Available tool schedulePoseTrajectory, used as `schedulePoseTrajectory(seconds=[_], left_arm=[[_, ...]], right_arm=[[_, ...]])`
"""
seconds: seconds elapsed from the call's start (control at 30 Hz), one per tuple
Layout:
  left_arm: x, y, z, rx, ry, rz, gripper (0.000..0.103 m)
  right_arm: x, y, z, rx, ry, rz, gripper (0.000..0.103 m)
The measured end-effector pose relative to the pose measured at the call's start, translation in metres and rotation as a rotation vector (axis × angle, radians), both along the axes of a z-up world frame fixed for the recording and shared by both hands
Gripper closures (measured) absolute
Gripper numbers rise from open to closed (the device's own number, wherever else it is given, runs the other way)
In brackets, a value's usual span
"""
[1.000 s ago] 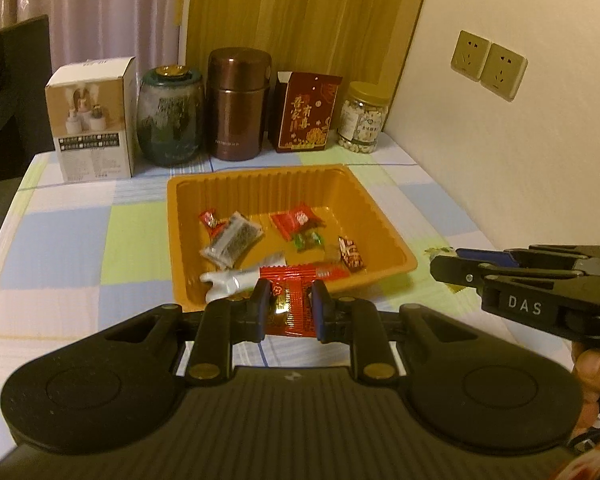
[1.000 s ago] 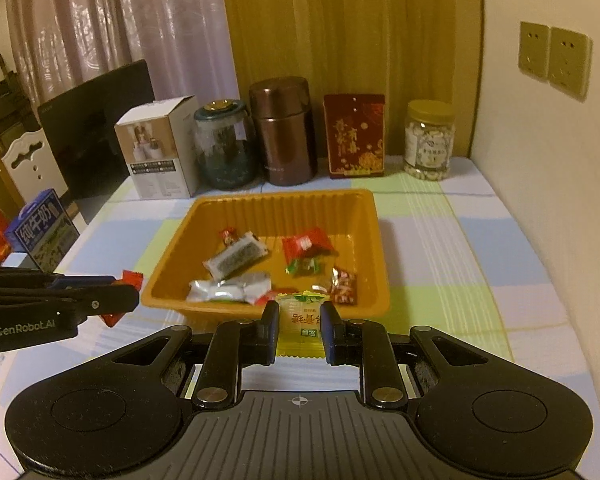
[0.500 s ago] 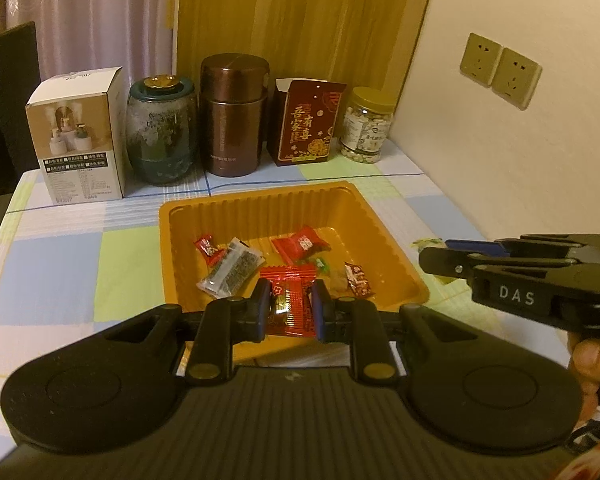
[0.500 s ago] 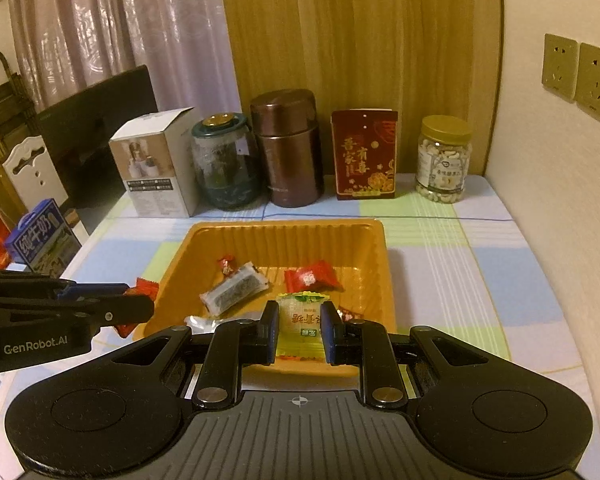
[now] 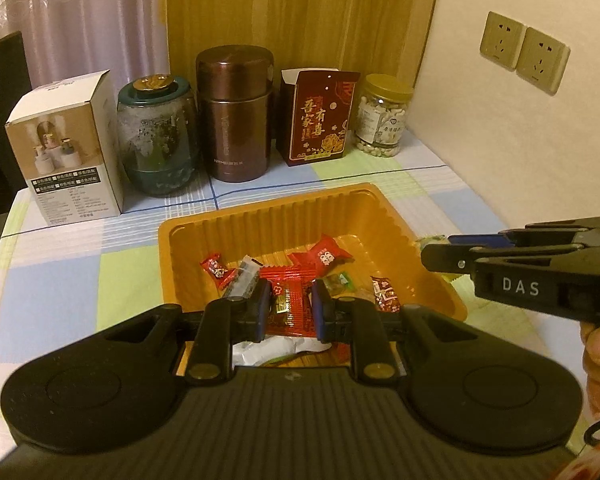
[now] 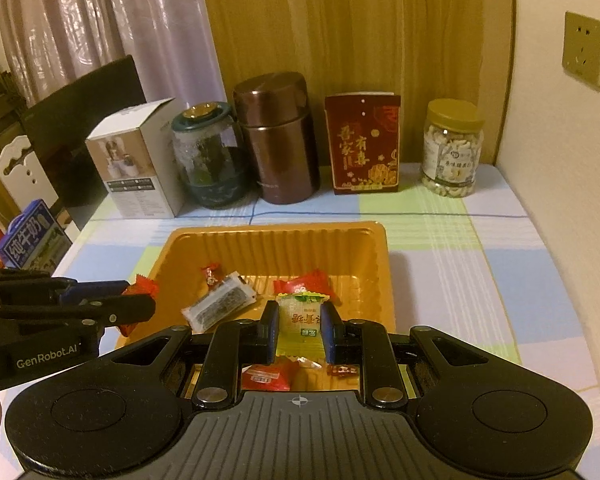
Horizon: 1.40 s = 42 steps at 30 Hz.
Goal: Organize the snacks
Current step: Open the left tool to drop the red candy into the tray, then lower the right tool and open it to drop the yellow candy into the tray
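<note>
An orange tray (image 5: 292, 216) (image 6: 276, 240) lies on the checked tablecloth and holds several wrapped snacks. My left gripper (image 5: 289, 305) is shut on a red snack packet (image 5: 288, 308) and hangs over the tray's near part. My right gripper (image 6: 300, 324) is shut on a yellow-green candy packet (image 6: 300, 320), also over the near part of the tray. In the tray lie a red candy (image 5: 324, 256) (image 6: 300, 284), a clear dark-filled packet (image 6: 220, 308), a small red candy (image 5: 216, 270) and a white packet (image 5: 276, 350). Each gripper shows at the other view's side.
Along the table's back stand a white box (image 5: 66, 148), a glass jar (image 5: 158, 136), a brown canister (image 5: 236, 116), a red box (image 5: 320, 118) and a nut jar (image 5: 382, 116). A wall with sockets (image 5: 522, 54) bounds the right. A blue milk carton (image 6: 32, 240) sits left, off the table.
Both grippers have moved forward with their packets, from before the tray's near rim to over the tray. The back-row objects look closer. Both stay shut.
</note>
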<state>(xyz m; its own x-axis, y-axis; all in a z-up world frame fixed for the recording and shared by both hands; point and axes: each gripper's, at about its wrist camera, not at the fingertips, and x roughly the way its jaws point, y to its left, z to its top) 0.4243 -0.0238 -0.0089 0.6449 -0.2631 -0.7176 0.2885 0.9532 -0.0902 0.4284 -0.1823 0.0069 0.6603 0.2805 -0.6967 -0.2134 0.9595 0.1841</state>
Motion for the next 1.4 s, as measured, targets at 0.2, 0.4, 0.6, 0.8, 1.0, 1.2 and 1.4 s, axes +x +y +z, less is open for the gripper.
schedulePoseTrajectory(seconds=[0.2, 0.4, 0.6, 0.8, 1.0, 1.2, 1.4], left_arm=[[0.012, -0.002, -0.011, 0.010, 0.027, 0.005, 0.084], [0.024, -0.002, -0.024, 0.006, 0.063, 0.028, 0.084], [0.030, -0.001, -0.033, -0.002, 0.083, 0.046, 0.084], [0.036, -0.001, -0.040, -0.010, 0.096, 0.061, 0.084], [0.040, 0.000, -0.046, -0.015, 0.104, 0.076, 0.084], [0.042, -0.001, -0.049, -0.026, 0.100, 0.088, 0.083], [0.043, 0.005, -0.050, -0.034, 0.097, 0.115, 0.065]], right_arm=[[0.011, 0.000, -0.007, 0.007, 0.030, 0.005, 0.081], [0.021, 0.001, -0.015, 0.009, 0.049, 0.001, 0.081], [0.027, 0.001, -0.021, 0.014, 0.061, 0.001, 0.081], [0.030, 0.001, -0.027, 0.013, 0.069, -0.001, 0.081], [0.033, 0.000, -0.032, 0.013, 0.075, -0.005, 0.081], [0.033, 0.000, -0.034, 0.013, 0.080, -0.010, 0.081], [0.031, -0.003, -0.035, 0.013, 0.087, -0.016, 0.081]])
